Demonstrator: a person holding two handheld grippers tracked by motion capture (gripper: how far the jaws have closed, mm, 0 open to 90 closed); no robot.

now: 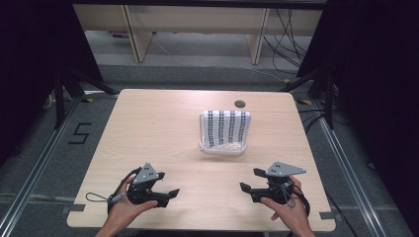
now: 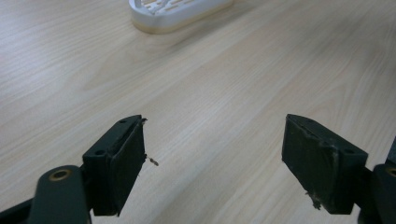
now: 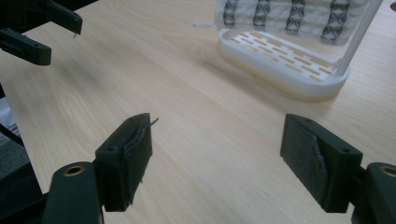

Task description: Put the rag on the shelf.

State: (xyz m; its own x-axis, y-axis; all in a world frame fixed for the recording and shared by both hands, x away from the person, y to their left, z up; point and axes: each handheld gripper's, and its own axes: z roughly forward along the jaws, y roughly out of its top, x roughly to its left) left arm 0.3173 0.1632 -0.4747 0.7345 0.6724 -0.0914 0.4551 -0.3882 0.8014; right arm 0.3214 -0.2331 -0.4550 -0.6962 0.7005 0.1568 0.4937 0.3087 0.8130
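A white slotted rack (image 1: 223,146) stands right of the table's middle, with a white cloth with black patterned stripes (image 1: 226,126) draped over it. My left gripper (image 1: 167,183) hovers low near the front left edge, held by a hand, its jaws wide apart with nothing between them. In the left gripper view the left gripper (image 2: 212,158) looks over bare wood toward the rack's base (image 2: 177,11). My right gripper (image 1: 250,179) sits near the front right, open and empty. In the right gripper view the right gripper (image 3: 217,158) faces the rack (image 3: 280,65) and cloth (image 3: 289,14); the left gripper (image 3: 42,28) appears far left.
The light wooden table (image 1: 148,128) has a round cable hole (image 1: 240,103) near its back edge. Dark stands (image 1: 64,84) flank the table on both sides. Wooden furniture legs (image 1: 133,34) and cables (image 1: 286,39) lie on the floor behind.
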